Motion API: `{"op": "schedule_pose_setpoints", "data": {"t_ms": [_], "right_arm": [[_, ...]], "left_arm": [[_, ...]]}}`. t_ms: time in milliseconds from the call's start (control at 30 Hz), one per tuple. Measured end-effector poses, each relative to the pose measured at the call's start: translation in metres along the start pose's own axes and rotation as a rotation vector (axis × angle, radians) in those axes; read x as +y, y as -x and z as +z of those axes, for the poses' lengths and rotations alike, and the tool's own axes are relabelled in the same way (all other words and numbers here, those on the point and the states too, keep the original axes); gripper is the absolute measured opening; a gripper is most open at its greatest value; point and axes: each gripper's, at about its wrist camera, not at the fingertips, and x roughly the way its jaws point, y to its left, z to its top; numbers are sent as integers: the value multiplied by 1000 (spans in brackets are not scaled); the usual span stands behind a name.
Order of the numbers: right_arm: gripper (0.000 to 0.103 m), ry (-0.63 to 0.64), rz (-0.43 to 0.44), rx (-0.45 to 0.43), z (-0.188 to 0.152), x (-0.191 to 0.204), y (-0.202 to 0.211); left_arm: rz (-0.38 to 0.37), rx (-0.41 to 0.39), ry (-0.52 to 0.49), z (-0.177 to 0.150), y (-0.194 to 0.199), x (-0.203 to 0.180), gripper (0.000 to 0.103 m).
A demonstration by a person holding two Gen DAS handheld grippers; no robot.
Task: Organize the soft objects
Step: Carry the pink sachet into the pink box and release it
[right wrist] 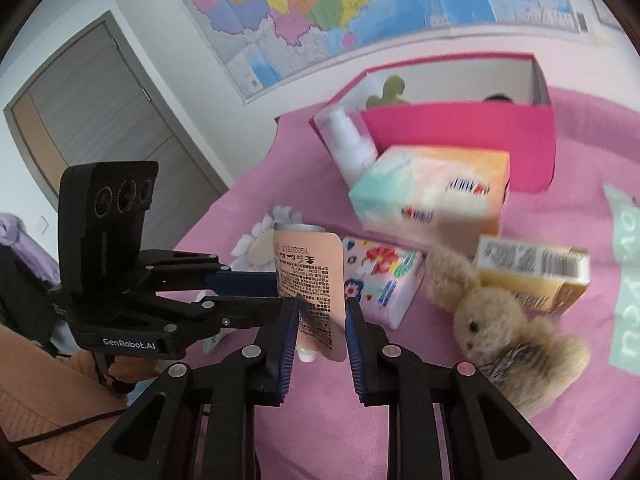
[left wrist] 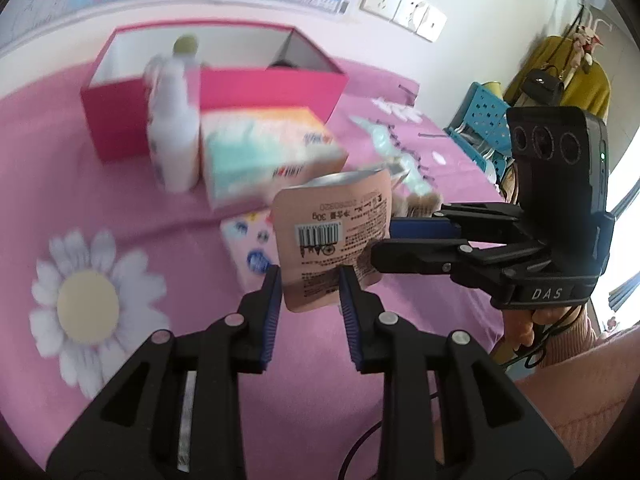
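A pink soft pouch with a barcode and small print hangs above the pink tablecloth, held from two sides. My left gripper is shut on its lower end. My right gripper comes in from the right and is shut on its side edge. In the right wrist view the same pouch stands edge-on between the blue pads of my right gripper, and my left gripper clamps it from the left. A tan plush rabbit lies on the cloth to the right.
An open pink box stands at the back, with something green inside. In front of it are a white bottle and a large tissue pack. A floral tissue pack and a yellow carton lie nearer.
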Motion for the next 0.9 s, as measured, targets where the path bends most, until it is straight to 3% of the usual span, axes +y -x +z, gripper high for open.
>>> {"op": "schedule_pose_setpoints", "data": {"t_ms": [433, 900], "right_arm": [[22, 61, -86, -123, 55, -12, 33], [23, 56, -134, -230, 146, -54, 33]], "left_arm": [[54, -113, -89, 79, -5, -15, 31], [142, -158, -62, 167, -22, 7, 32]]}}
